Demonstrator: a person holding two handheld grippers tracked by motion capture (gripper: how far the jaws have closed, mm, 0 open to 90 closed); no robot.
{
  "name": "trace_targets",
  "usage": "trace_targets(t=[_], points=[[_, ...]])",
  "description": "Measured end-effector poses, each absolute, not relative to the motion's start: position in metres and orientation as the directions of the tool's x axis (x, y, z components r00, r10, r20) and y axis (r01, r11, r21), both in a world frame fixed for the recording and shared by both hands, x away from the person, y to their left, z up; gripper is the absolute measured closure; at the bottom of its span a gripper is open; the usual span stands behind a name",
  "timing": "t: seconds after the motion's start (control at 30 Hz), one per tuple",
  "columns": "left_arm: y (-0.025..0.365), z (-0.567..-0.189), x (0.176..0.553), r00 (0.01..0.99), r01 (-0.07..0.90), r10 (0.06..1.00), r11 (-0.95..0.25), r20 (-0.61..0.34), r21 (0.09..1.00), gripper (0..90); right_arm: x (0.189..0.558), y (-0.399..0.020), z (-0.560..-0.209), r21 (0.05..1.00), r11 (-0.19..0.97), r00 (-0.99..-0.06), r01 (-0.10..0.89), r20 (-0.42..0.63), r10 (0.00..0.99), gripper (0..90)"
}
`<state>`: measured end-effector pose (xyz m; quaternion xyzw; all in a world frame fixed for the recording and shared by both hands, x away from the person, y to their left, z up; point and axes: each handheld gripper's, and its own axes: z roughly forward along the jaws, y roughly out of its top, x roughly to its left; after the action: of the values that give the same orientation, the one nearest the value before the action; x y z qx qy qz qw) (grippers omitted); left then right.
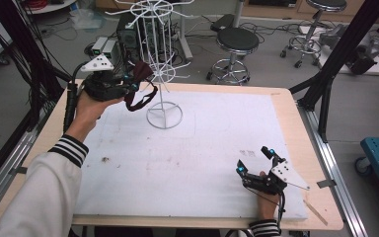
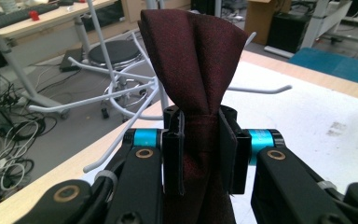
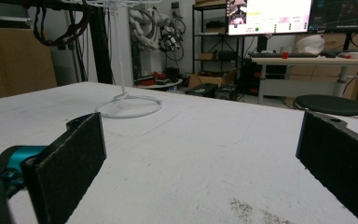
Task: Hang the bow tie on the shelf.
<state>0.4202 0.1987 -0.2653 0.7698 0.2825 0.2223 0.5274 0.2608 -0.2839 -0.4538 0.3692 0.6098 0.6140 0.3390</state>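
I am holding a dark red fabric bow tie (image 2: 193, 70) beside the white wire rack (image 1: 159, 59).

My left gripper (image 1: 132, 87) is closing its jaws tightly on the middle knot of the bow tie, raised above the far left part of the white padded table cover (image 1: 187, 153), and the tie's strap is hanging below, just beside the rack's thin pole. My right gripper (image 1: 254, 160) is resting low on the near right side, its jaws standing wide apart and gripping nothing.

A lab: stools (image 1: 237, 42), floor cables (image 2: 0, 135), monitors (image 3: 268, 16) on benches.
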Motion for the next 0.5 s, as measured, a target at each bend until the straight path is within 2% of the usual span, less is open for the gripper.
trace_targets(t=[0.5], points=[[0.193, -0.266, 0.4277, 0.698, 0.245, 0.716, -0.271, 0.025, 0.931, 72.6, 0.2607, -0.284, -0.4538, 0.999, -0.027, -0.498, 0.035, 0.041, 0.866, 0.7]])
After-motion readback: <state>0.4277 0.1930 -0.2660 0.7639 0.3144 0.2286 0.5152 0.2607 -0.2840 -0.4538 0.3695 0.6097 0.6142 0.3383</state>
